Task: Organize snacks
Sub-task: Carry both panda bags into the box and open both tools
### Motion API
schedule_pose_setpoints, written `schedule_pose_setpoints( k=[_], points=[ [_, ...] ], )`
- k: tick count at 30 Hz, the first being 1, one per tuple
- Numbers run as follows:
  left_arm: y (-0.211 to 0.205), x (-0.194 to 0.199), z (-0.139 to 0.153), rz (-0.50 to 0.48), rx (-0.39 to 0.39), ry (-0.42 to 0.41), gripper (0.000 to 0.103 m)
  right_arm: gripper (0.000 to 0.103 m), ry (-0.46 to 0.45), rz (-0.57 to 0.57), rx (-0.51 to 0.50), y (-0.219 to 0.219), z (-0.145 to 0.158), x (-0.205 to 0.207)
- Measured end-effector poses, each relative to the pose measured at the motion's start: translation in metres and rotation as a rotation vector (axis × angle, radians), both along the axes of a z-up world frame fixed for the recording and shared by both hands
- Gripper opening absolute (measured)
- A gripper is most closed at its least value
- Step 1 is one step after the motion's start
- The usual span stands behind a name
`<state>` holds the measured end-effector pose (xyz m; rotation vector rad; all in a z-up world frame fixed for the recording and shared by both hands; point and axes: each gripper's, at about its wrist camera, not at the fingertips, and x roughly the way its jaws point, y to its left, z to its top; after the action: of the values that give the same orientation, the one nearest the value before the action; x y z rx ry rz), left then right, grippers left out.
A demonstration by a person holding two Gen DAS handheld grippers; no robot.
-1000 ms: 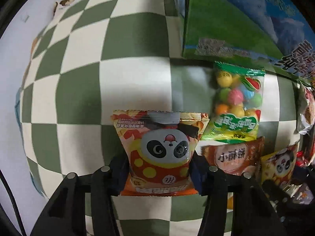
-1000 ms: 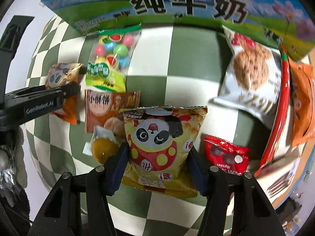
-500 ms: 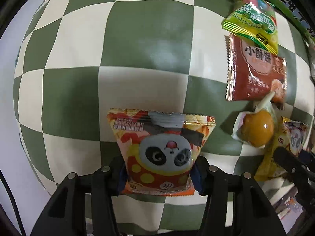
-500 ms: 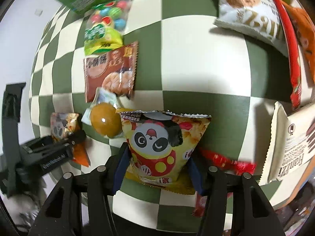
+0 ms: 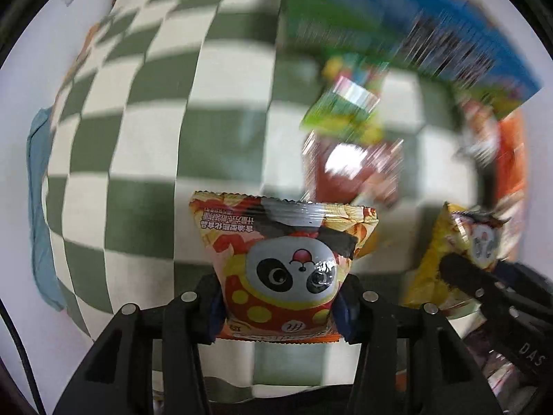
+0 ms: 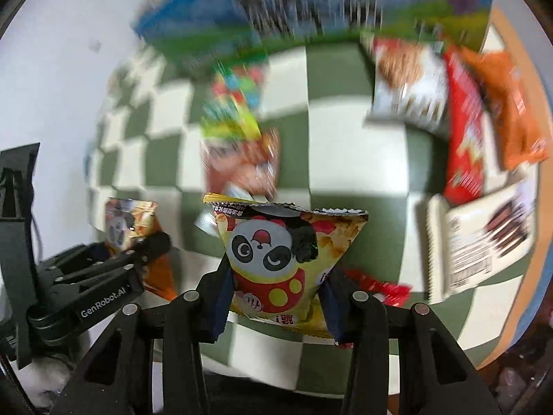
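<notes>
An orange panda snack bag point(image 5: 283, 263) hangs above the checkered cloth point(image 5: 138, 138), pinched at its lower half by my left gripper point(image 5: 280, 297), whose jaws are closing tighter on it. My right gripper point(image 6: 274, 297) squeezes a yellow panda snack bag point(image 6: 276, 249) the same way, its jaws also closing. Both bags are lifted off the cloth. In the right wrist view the left gripper point(image 6: 148, 242) shows at the left with its orange bag point(image 6: 128, 224). The yellow bag point(image 5: 446, 256) appears at the right of the left wrist view.
A blue and green milk carton point(image 6: 311, 7) stands at the far edge. On the cloth lie a green candy bag point(image 6: 231, 114), a brown packet point(image 6: 242, 166), a white cookie bag point(image 6: 408, 79), a red bar point(image 6: 463, 138), an orange packet point(image 6: 508, 103), a white wafer packet point(image 6: 484, 238) and a small red packet point(image 6: 380, 287).
Both grippers have risen with their panda bags and swung back toward the carton, which is in view again. The right jaws have drawn in on the yellow bag. Both views are motion-blurred.
</notes>
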<state>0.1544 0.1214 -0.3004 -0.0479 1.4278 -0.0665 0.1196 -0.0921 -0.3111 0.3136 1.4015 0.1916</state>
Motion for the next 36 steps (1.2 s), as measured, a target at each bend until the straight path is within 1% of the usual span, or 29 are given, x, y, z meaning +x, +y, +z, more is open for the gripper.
schedule_pose_setpoints(
  k=[2,4,5,6,7,9,11,12,13,15,17,20,21,24,26,27,28,29,30,31,32,33,34,35,36],
  points=[
    [-0.004,0.011,0.032,-0.008,-0.042,-0.058,0.047,0.047,-0.055,-0.017,0.025,-0.008,0.031,0.009],
    [-0.01,0.031,0.069,-0.022,-0.091,-0.116,0.047,0.047,-0.109,-0.037,0.044,-0.021,0.062,0.021],
    [-0.023,0.058,0.087,-0.032,-0.108,-0.141,0.047,0.047,-0.137,-0.047,0.053,-0.029,0.079,0.031],
    [-0.049,0.089,0.095,-0.041,-0.11,-0.164,0.047,0.047,-0.164,-0.058,0.058,-0.038,0.093,0.041],
    [-0.067,0.105,0.113,-0.049,-0.109,-0.197,0.047,0.047,-0.193,-0.067,0.055,-0.044,0.107,0.052],
    [-0.082,0.139,0.134,-0.069,-0.102,-0.235,0.047,0.047,-0.242,-0.081,0.021,-0.06,0.132,0.084],
    [-0.095,0.165,0.144,-0.084,-0.087,-0.253,0.047,0.047,-0.27,-0.086,-0.021,-0.08,0.149,0.115],
    [-0.098,0.179,0.147,-0.091,-0.079,-0.254,0.047,0.047,-0.273,-0.087,-0.035,-0.086,0.152,0.128],
    [-0.101,0.193,0.148,-0.095,-0.07,-0.25,0.047,0.047,-0.267,-0.083,-0.066,-0.094,0.155,0.151],
    [-0.107,0.226,0.143,-0.096,-0.041,-0.241,0.047,0.047,-0.247,-0.066,-0.111,-0.107,0.153,0.189],
    [-0.112,0.258,0.132,-0.099,-0.003,-0.223,0.047,0.047,-0.206,-0.044,-0.156,-0.117,0.145,0.225],
    [-0.113,0.304,0.104,-0.094,0.041,-0.176,0.047,0.047,-0.135,-0.017,-0.205,-0.133,0.13,0.276],
    [-0.113,0.319,0.094,-0.092,0.05,-0.151,0.047,0.047,-0.107,-0.003,-0.237,-0.137,0.121,0.292],
    [-0.113,0.355,0.066,-0.08,0.073,-0.083,0.047,0.047,-0.046,0.016,-0.274,-0.152,0.1,0.33],
    [-0.113,0.37,0.051,-0.08,0.09,-0.055,0.048,0.047,-0.01,0.03,-0.293,-0.157,0.088,0.346],
    [-0.114,0.376,0.045,-0.082,0.1,-0.041,0.048,0.049,-0.001,0.029,-0.3,-0.158,0.083,0.352],
    [-0.115,0.383,0.038,-0.089,0.11,-0.027,0.048,0.052,0.009,0.027,-0.312,-0.16,0.078,0.359],
    [-0.116,0.388,0.033,-0.091,0.118,-0.015,0.048,0.063,0.02,0.031,-0.325,-0.163,0.074,0.364],
    [-0.116,0.392,0.029,-0.087,0.122,-0.008,0.048,0.085,0.032,0.03,-0.33,-0.163,0.069,0.367],
    [-0.116,0.396,0.026,-0.085,0.123,-0.002,0.05,0.094,0.041,0.024,-0.329,-0.165,0.066,0.37],
    [-0.116,0.398,0.023,-0.083,0.116,0.001,0.061,0.097,0.041,0.02,-0.323,-0.164,0.065,0.369],
    [-0.115,0.401,0.022,-0.079,0.103,0.002,0.07,0.097,0.043,0.014,-0.311,-0.159,0.065,0.36],
    [-0.115,0.402,0.021,-0.08,0.097,-0.002,0.09,0.097,0.045,0.005,-0.298,-0.161,0.064,0.359],
    [-0.115,0.403,0.021,-0.082,0.103,-0.012,0.095,0.097,0.044,0.004,-0.294,-0.16,0.061,0.357],
    [-0.115,0.403,0.021,-0.083,0.109,-0.021,0.095,0.097,0.042,0.003,-0.287,-0.16,0.06,0.356]
  ],
)
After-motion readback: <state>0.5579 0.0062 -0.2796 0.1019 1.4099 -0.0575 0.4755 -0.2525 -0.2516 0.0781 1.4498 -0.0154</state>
